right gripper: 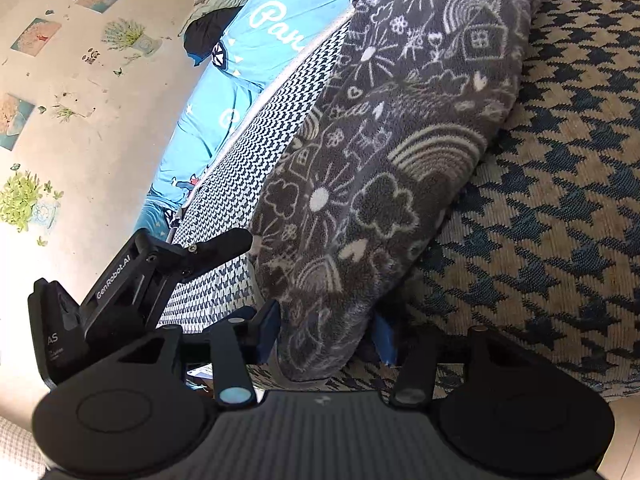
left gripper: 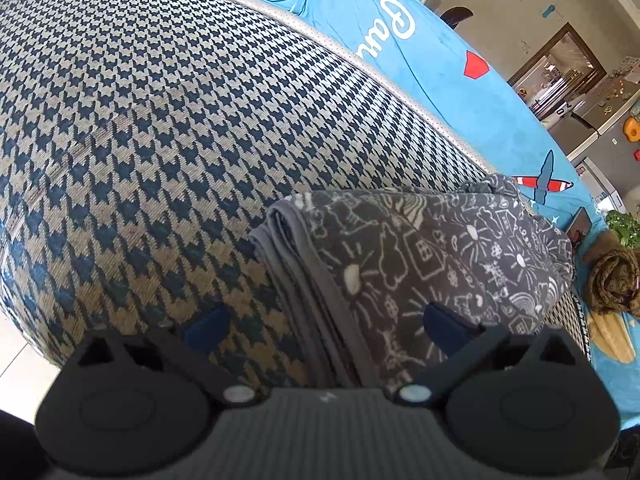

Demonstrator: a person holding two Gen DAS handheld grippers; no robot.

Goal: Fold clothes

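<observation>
Houndstooth upholstery in navy and tan fills both views, with a bright blue printed sheet behind it. Near the cushion's front edge lies the folded grey doodle-print garment. Left hand-held gripper stands apart over its folded edge; right hand-held gripper is clamped on its near end.

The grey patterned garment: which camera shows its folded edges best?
The left wrist view: the grey garment lies folded on the houndstooth cushion, its stacked edges plainly visible. The right wrist view shows it closer, as a thick roll, edges hidden.
</observation>
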